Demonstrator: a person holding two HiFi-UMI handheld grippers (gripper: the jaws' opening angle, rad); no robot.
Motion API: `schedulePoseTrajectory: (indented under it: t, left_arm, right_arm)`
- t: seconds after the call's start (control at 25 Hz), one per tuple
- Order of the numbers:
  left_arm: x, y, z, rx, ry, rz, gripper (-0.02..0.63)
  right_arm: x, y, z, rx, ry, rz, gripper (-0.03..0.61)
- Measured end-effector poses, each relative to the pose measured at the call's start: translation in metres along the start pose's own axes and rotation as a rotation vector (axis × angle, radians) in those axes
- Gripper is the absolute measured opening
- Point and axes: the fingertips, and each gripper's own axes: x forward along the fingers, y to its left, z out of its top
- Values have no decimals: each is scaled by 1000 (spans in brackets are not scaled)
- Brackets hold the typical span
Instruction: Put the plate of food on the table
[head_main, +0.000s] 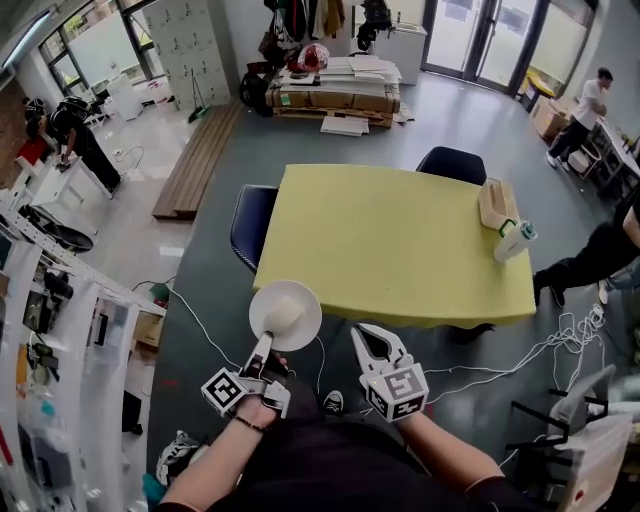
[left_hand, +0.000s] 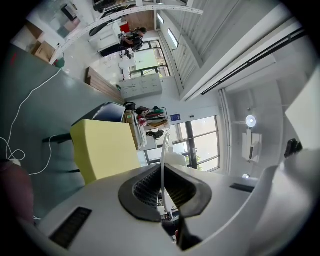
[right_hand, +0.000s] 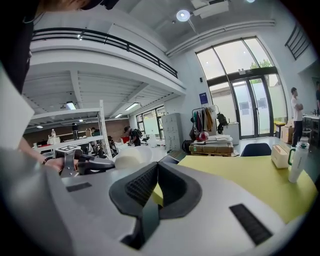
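Observation:
A white plate (head_main: 285, 313) with a pale lump of food (head_main: 285, 315) on it hangs just short of the near edge of the yellow table (head_main: 400, 245). My left gripper (head_main: 267, 341) is shut on the plate's near rim. In the left gripper view the plate (left_hand: 164, 155) stands edge-on, pinched between the black pads (left_hand: 147, 187). My right gripper (head_main: 363, 336) is held beside it, to the right, shut with nothing in it. In the right gripper view the jaws (right_hand: 156, 172) meet, with the plate (right_hand: 131, 157) to their left and the table (right_hand: 240, 175) ahead.
A wooden box (head_main: 497, 203) and a white bottle (head_main: 513, 241) stand at the table's right edge. Dark blue chairs (head_main: 252, 222) (head_main: 452, 162) sit at its left and far sides. Cables (head_main: 540, 345) lie on the floor; shelving (head_main: 60, 330) lines the left.

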Motion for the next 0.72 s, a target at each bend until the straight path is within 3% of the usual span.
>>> schedulePoseTrajectory:
  t: [0.28, 0.72]
  left_arm:
    - [11, -1, 10, 0, -28, -14, 15]
    - [60, 6, 26, -11, 4, -38, 17]
  right_arm:
    - [9, -7, 2, 2, -7, 2, 14]
    - [42, -31, 7, 3, -6, -28, 13]
